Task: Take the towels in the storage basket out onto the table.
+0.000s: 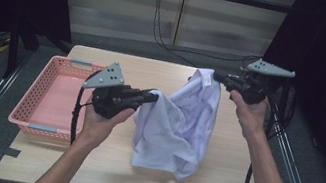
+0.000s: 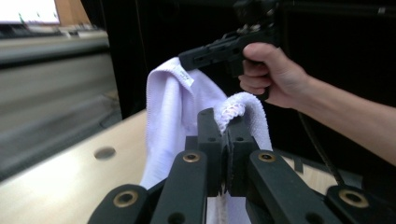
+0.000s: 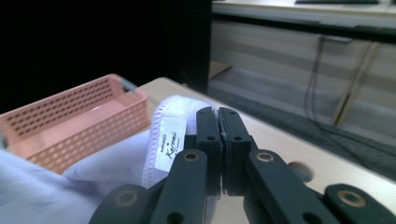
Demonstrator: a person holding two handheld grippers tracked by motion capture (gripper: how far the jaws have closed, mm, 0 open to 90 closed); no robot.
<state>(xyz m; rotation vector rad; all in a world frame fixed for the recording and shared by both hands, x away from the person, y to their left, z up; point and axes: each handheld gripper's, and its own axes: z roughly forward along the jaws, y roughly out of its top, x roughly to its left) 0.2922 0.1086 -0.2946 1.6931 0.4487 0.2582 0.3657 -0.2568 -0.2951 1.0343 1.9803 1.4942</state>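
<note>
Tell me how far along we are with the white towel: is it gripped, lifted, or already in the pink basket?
Done: both grippers are shut on the white towel, the left gripper pinching one edge and the right gripper the edge by its label. In hand: the towel hangs between them, its lower end seemingly at the table. Left: the pink basket holds nothing visible, so any folding or placing likely remains.

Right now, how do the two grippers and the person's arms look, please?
Both grippers are black, pistol-shaped tools. The left gripper and the right gripper each carry a grey three-cornered plate with small holes on top, and a black cable trails from each. In the gripper views the jaws are flat black bars joined by links with brass-coloured pivot rings. The forearms are bare, with no sleeves, gloves or watch in view.
</note>
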